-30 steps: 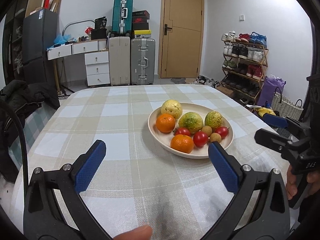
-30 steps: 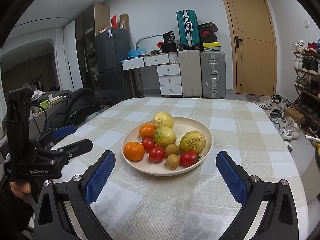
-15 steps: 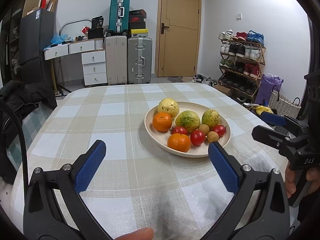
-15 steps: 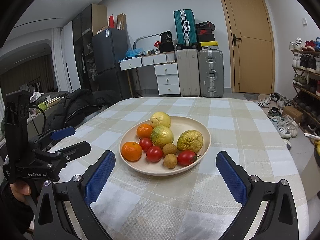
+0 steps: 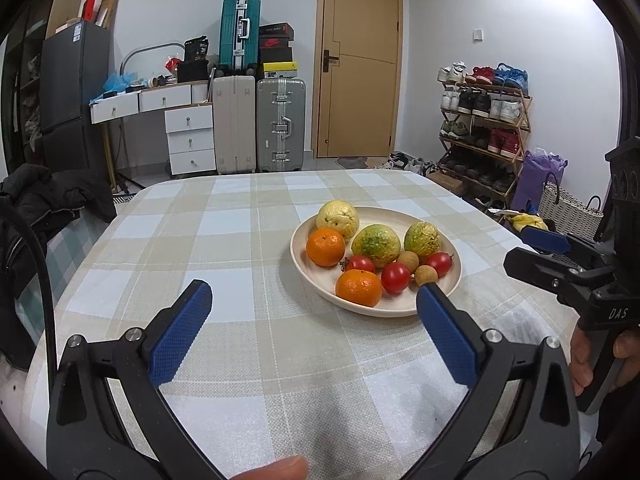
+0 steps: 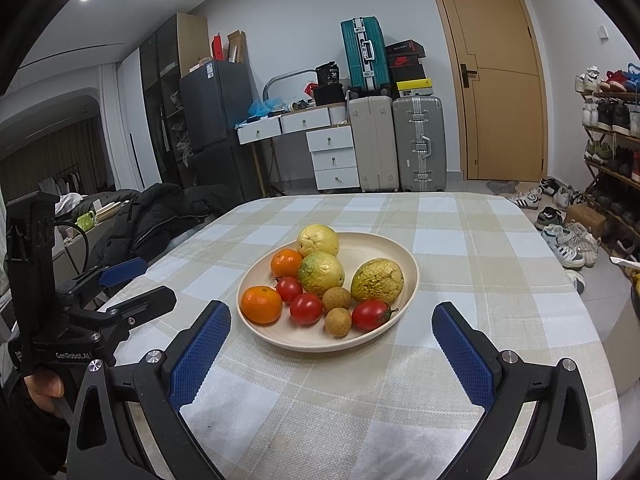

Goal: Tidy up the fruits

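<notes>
Here, plate (image 6: 404,300) of fruit on checked tablecloth (image 6: 460,360), both claws agape, empty.

Shoe rack (image 6: 612,128) runs off the right edge — labels on stacked shoeboxes (image 5: 275,46) too small to read.

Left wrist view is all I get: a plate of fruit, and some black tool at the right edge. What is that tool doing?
Observer: That is the right gripper. Its own camera shows its jaws wide apart with nothing between them, pointed at the plate.
Operator: Is the plate's near rim whole? The left gripper hides part of it for me.
Observer: Yes. The right wrist view shows the near rim unbroken, resting on the checked cloth.
Operator: Anything off to the left that I miss?
Observer: What looks like a green mug, beyond the black coat.
</notes>
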Demonstrator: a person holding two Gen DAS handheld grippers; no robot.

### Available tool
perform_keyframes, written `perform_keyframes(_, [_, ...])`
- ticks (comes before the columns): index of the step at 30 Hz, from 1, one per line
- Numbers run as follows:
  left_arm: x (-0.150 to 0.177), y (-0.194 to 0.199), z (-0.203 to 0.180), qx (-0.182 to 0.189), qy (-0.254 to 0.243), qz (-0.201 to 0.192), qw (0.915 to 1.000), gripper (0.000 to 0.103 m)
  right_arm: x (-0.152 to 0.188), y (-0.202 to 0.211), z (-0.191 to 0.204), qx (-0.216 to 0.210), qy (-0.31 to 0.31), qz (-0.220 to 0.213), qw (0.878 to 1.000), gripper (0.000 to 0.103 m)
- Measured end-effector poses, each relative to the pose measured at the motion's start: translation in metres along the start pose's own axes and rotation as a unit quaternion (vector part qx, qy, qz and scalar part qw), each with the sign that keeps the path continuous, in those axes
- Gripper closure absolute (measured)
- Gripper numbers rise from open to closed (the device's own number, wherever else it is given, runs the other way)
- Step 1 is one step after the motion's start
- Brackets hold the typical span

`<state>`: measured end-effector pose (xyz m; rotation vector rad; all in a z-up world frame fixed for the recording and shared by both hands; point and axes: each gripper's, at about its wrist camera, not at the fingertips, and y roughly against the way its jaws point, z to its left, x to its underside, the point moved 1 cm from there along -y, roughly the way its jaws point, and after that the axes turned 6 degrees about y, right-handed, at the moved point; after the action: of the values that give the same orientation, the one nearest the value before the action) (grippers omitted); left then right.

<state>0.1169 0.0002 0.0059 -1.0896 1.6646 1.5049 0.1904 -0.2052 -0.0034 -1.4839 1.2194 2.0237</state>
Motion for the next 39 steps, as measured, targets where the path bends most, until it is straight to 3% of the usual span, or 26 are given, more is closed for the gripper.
perform_keyframes(12, [-0.0005, -0.0013, -0.0002, -0.001, 0.002, 0.013, 0.9999, 0.001, -0.0005, 0.0, 0.0074, 0.004, 0.02, 0.0, 1.0, 0.0])
perform_keyframes(39, [0.0006, -0.001, -0.0068, -0.004, -0.012, 0.012, 0.9999, 0.001, -0.0005, 0.0024, 0.002, 0.019, 0.0, -0.005, 1.0, 0.0])
